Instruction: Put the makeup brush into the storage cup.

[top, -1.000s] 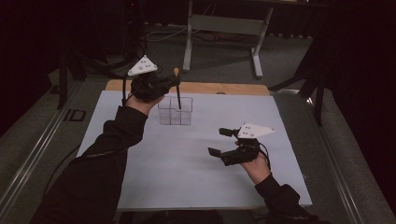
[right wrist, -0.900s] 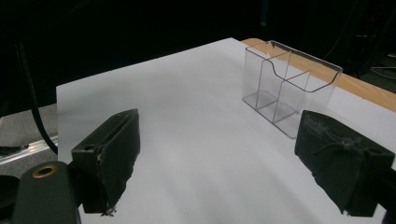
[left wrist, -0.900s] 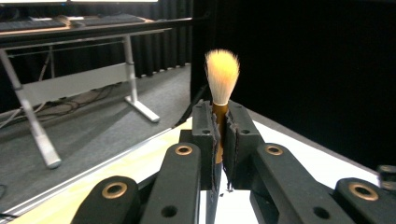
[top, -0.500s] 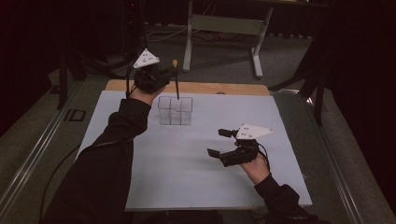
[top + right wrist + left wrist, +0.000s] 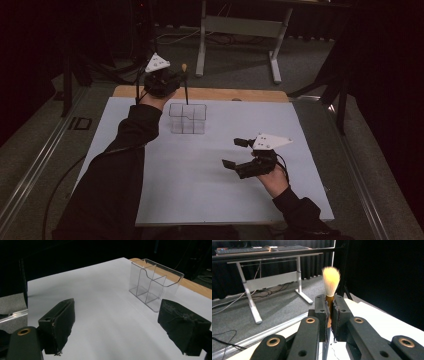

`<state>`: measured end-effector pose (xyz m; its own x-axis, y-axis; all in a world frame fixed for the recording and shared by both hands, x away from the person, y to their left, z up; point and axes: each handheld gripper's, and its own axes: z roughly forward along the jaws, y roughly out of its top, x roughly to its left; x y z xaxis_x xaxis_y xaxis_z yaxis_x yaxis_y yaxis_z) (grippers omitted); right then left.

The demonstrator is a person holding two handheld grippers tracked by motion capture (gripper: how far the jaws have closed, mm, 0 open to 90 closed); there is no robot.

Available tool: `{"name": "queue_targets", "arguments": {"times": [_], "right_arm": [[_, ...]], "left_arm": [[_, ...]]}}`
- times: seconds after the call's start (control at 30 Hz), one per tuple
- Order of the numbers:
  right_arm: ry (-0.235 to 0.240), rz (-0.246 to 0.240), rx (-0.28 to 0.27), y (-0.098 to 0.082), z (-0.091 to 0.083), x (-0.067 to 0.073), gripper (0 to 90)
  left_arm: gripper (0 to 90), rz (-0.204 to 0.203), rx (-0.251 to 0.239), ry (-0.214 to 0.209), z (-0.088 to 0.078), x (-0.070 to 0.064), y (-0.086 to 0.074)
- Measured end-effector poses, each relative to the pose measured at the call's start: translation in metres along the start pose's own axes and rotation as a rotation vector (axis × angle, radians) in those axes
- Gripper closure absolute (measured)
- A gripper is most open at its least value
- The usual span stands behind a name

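My left gripper (image 5: 175, 80) is raised above the far left of the table and shut on a makeup brush (image 5: 185, 82), held upright with its dark handle hanging down over the clear organizer (image 5: 187, 118). In the left gripper view the brush (image 5: 331, 282) shows pale bristles above a gold ferrule clamped between the pads. The clear organizer (image 5: 153, 285) has several compartments and looks empty. My right gripper (image 5: 236, 153) hovers low over the white table sheet (image 5: 200, 170), to the right and nearer the person, its jaws wide apart with nothing between them (image 5: 117, 327).
A wooden strip (image 5: 250, 95) runs along the table's far edge. Beyond it stands a desk on white legs (image 5: 240, 35) on grey floor, with cables (image 5: 227, 340) lying around. A metal rail (image 5: 35, 170) borders the table's left side.
The left gripper has lifted the brush higher and slightly back over the organizer. The right gripper has stayed in place.
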<state>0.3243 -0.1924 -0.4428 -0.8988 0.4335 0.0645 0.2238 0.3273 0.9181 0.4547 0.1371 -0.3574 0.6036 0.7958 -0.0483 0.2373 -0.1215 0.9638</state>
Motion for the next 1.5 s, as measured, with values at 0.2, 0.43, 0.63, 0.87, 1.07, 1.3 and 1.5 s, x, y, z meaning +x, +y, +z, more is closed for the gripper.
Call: {"name": "queue_targets", "arguments": {"times": [0.2, 0.43, 0.63, 0.87, 1.07, 1.3, 1.5], "right_arm": [[-0.004, -0.006, 0.006, 0.000, 0.000, 0.000, 14.1], [0.006, 0.000, 0.001, -0.001, -0.001, -0.001, 14.2], [0.005, -0.002, 0.001, -0.001, -0.002, -0.001, 14.2], [0.008, -0.010, 0.016, -0.002, 0.001, 0.000, 14.2], [0.013, -0.008, 0.023, -0.003, 0.002, 0.001, 14.2], [0.015, -0.005, 0.025, -0.003, 0.002, 0.001, 14.2], [0.013, -0.011, 0.027, -0.003, 0.002, 0.001, 14.2]], "left_arm": [[84.2, 0.002, 0.019, 0.013, 0.007, 0.003, -0.007], [84.2, -0.008, 0.040, 0.023, 0.017, 0.005, -0.020], [84.1, -0.028, 0.055, 0.036, 0.023, 0.009, -0.027], [84.0, -0.050, 0.072, 0.035, 0.030, 0.009, -0.043], [83.9, -0.069, 0.090, 0.034, 0.036, 0.007, -0.052], [83.8, -0.086, 0.141, 0.041, 0.040, 0.003, -0.059], [83.6, -0.105, 0.190, 0.053, 0.045, 0.003, -0.064]]}}
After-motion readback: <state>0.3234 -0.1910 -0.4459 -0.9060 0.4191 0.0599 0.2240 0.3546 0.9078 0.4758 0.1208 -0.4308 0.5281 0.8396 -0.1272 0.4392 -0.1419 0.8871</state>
